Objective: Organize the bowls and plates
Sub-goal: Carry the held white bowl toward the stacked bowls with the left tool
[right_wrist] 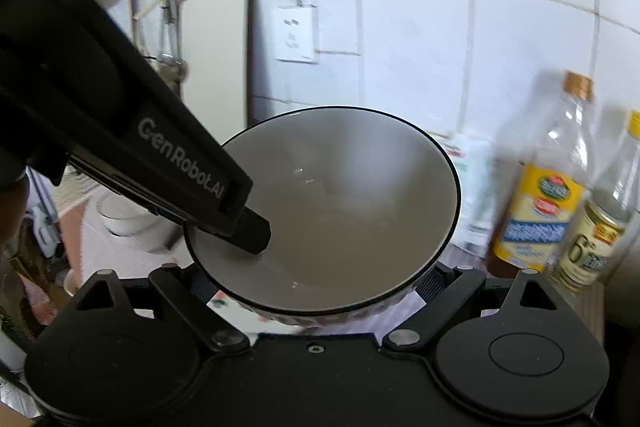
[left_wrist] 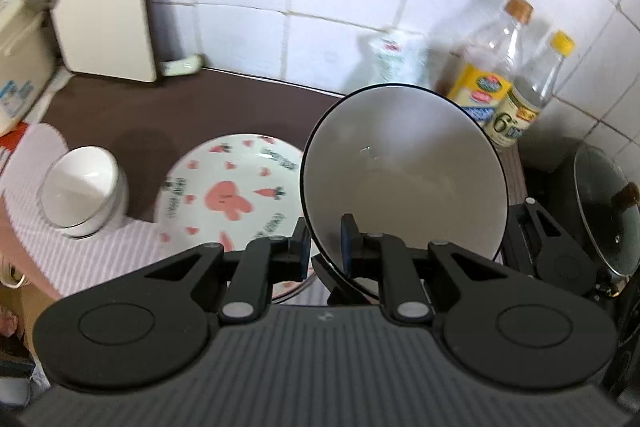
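The desk [left_wrist: 132,115], brown and backed by white tile, lies beyond and below your fingers, with a striped pink mat [left_wrist: 80,247] on its near left part.

The big grey bowl [left_wrist: 404,171] with the dark rim is the thing you carry. It hangs tilted between both tools, clear of the desk. Your left gripper [left_wrist: 326,243] has its fingers closed on the bowl's near rim, one finger outside the wall and one inside. Your right gripper [right_wrist: 316,287] takes the bowl from the other side: its fingers sit spread wide against the outer wall, low under the rim, and seem to clamp it, though the pads themselves are mostly hidden by the bowl.

It looks like glazed ceramic, so judge it stiff, fairly heavy, slick and easy to chip. A pinch on the rim alone would let it swing. The wide hold on the wall bears the weight better, so keep both grips until it rests on something.

Left of your left fingers lies the rabbit plate [left_wrist: 232,199], flat, partly on the mat. It should be thin and brittle, best taken by the edge.

Further left, the small white bowls [left_wrist: 86,187] stand nested on the mat, lighter and easy to pinch at the rim.

Right of the fingers stand two bottles [left_wrist: 496,75] against the tile. A lidded pan [left_wrist: 608,211] sits further right.
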{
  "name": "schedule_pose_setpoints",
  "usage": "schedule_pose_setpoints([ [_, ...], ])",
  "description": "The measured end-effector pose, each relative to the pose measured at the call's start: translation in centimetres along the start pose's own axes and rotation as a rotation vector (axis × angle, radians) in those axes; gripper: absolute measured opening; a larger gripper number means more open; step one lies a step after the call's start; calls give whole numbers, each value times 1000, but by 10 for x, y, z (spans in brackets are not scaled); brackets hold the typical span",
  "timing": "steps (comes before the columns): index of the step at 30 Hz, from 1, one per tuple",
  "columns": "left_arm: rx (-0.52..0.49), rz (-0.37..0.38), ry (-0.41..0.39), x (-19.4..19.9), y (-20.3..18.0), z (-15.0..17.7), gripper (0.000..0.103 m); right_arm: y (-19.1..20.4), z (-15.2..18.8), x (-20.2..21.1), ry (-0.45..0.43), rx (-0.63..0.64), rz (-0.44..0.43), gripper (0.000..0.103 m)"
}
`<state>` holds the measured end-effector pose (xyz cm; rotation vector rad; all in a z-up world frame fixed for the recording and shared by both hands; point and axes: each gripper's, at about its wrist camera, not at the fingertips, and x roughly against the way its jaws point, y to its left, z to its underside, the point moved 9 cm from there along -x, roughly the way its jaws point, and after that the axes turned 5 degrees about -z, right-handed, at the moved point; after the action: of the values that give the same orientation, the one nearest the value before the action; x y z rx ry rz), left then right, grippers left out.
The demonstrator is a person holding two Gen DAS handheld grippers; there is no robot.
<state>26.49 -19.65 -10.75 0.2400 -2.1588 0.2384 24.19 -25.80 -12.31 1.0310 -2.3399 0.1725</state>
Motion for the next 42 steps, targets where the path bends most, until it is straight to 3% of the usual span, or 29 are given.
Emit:
schedule_pose_setpoints([
  [6,41,-45,-32,19,47,3,14,40,-15,-11,-13,22,-61,96],
  [18,96,-90,-20,25,154,1,14,121,-33,-59,14,114,-109,96],
  [30,150,-36,107,-16,264,3,14,193,-40,-139,95,184,-141,96],
  [35,160,-24,161,-41,291,3,14,209,-31,-164,158,200,-152,96],
  [38,149,-40,201,-61,302,2,15,220,-20,-184,243,313,-130,96],
  [42,187,55,266,-85,310,3,16,209,-22,-205,247,203,-133,95],
])
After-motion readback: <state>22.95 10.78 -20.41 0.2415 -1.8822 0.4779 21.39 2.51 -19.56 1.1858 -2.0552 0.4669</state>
